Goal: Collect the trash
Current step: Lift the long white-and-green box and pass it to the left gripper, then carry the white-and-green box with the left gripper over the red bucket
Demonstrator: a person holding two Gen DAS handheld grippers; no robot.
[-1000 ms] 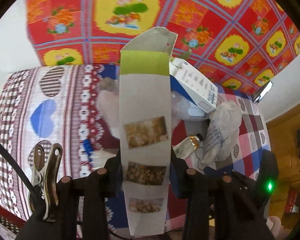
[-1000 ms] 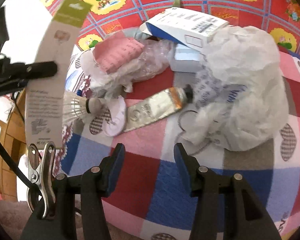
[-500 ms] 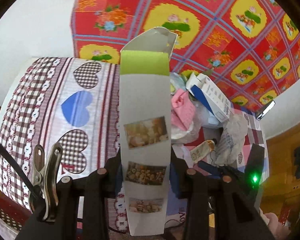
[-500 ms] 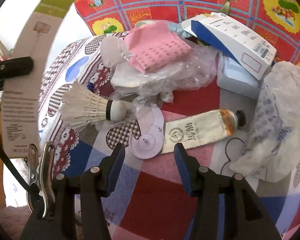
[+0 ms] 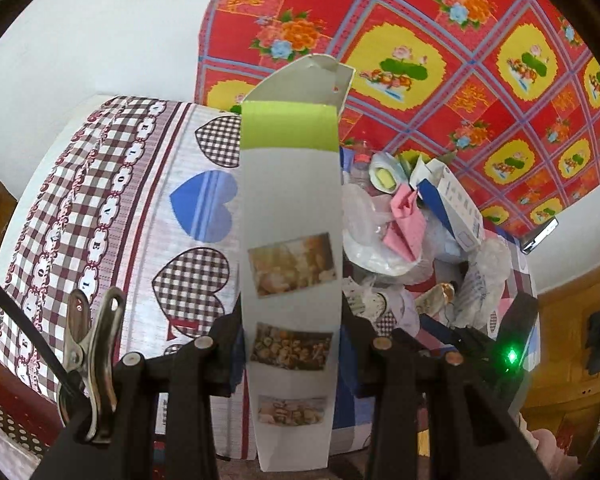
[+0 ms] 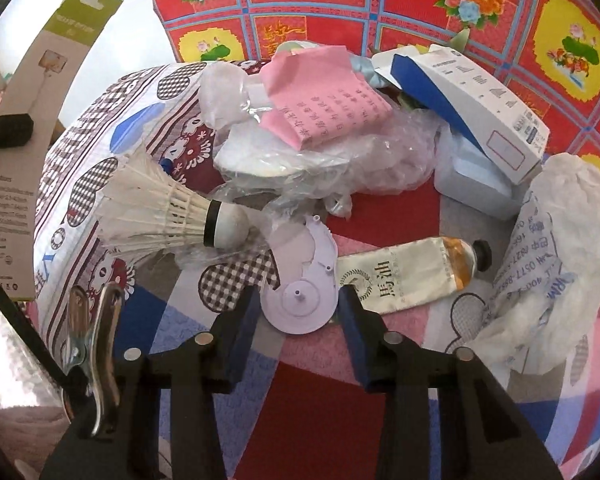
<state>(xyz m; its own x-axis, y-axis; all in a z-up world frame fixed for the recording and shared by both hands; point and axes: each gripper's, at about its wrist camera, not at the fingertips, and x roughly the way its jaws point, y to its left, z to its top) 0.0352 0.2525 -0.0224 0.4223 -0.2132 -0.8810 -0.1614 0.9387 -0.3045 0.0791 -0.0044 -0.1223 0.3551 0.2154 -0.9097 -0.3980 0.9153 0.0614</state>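
My left gripper [image 5: 292, 360] is shut on a tall white carton [image 5: 290, 216] with a green band and food photos, holding it upright above the bed. The same carton [image 6: 40, 120] shows at the far left of the right wrist view. My right gripper [image 6: 299, 320] points down at the trash pile, and its jaws are closing around a lilac plastic disc [image 6: 300, 300] lying on the bedspread. The disc sits between the pads, which stand at its edges. Beside it lie a white shuttlecock [image 6: 160, 216] and a cream tube [image 6: 412, 276].
The pile also holds pink paper [image 6: 328, 100], clear plastic film [image 6: 340, 168], a blue-and-white box [image 6: 480, 108] and a crumpled white bag [image 6: 560, 264]. A heart-patterned bedspread [image 5: 100, 208] lies under it, with a red floral cloth [image 5: 460, 40] behind. Wooden furniture [image 5: 572, 344] stands at the right.
The left gripper has carried the carton sideways, away from the pile. The right gripper has moved in over the lilac disc, and its jaws have narrowed around it.
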